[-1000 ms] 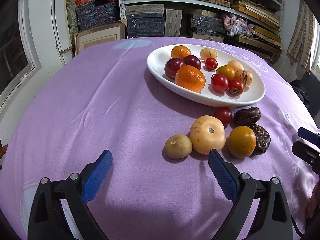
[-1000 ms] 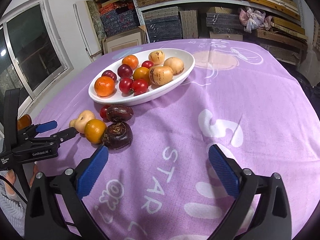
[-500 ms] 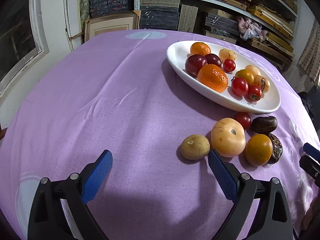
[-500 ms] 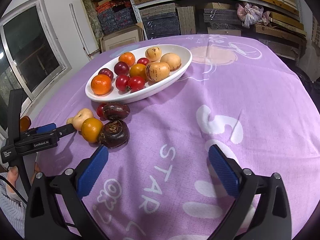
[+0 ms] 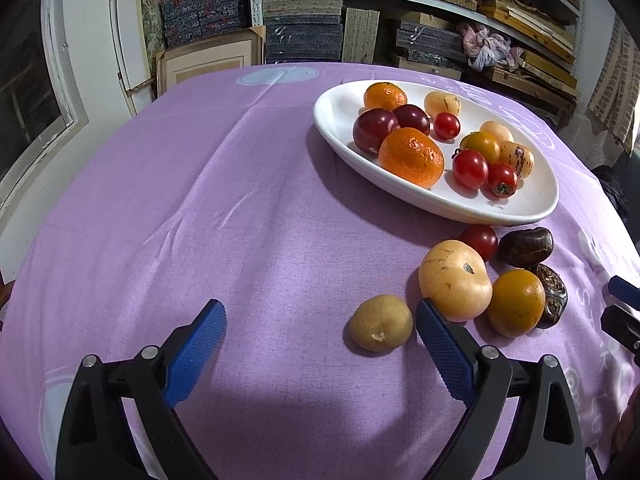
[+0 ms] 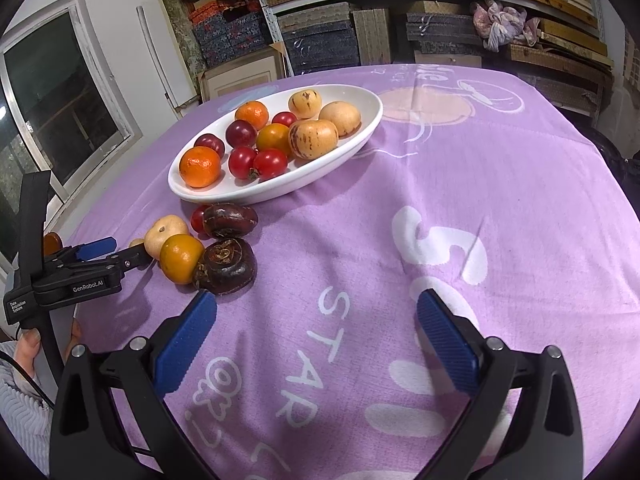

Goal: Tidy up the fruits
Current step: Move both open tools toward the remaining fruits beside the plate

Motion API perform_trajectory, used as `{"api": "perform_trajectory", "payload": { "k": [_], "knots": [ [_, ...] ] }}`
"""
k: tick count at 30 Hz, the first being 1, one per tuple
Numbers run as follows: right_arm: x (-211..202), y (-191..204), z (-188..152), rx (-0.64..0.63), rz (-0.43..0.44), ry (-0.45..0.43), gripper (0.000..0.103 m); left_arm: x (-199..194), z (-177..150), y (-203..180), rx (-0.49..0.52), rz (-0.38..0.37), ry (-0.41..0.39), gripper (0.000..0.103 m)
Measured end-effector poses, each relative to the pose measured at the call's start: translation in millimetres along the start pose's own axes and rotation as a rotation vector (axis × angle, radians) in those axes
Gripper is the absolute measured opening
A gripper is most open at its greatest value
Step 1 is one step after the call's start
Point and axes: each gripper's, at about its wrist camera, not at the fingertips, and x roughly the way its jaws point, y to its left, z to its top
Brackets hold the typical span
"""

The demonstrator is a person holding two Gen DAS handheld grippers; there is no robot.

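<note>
Purple cloth [image 5: 240, 208] printed with white letters covers the table, and on it stands one white oval dish [image 5: 344, 116] holding ten fruits: two mandarins, the larger [image 5: 412, 157] at the near left of the dish and the smaller [image 5: 385, 96] at its far end; two dark red plums [image 5: 374, 130] side by side between them; three red cherry tomatoes, one [image 5: 447, 125] alone in the middle and two [image 5: 470, 169] touching near the right end; one orange-yellow tomato [image 5: 480, 145]; and, as far as the right wrist view shows, two striped pale melon-like fruits [image 6: 313, 139] and one plain beige one [image 6: 340, 117], which would make eleven, so the count of pale fruits is not certain. Outside the dish, just near of its rim, six loose fruits lie on the cloth in a tight cluster: one red cherry tomato [image 5: 479, 240], one large pale beige fruit [image 5: 455, 280], one orange persimmon-like fruit [image 5: 516, 303], two dark brown-purple fruits [image 5: 525, 247], and one small tan round fruit [image 5: 380, 323] a little apart on the left. The left gripper [image 5: 320, 334] hangs low over the cloth with its blue-padded jaws spread wide and nothing between them; its right pad sits between the tan fruit and the large beige one. The right gripper [image 6: 318, 330] is likewise spread wide and empty over the white lettering, its left pad just near of the closer dark fruit [image 6: 226, 266].
</note>
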Motion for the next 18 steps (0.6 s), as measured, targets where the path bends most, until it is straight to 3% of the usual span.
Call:
{"api": "perform_trajectory", "payload": {
  "k": [10,18],
  "knots": [
    [0,3,-1,-0.02,0.014,-0.007,0.099,6,0,4,-0.015,-0.002,0.031,0.096],
    [-1,31,-4,-0.149,0.039,-0.016,0.099,7,-1,4,-0.008,0.006,0.046,0.1]
  ]
}}
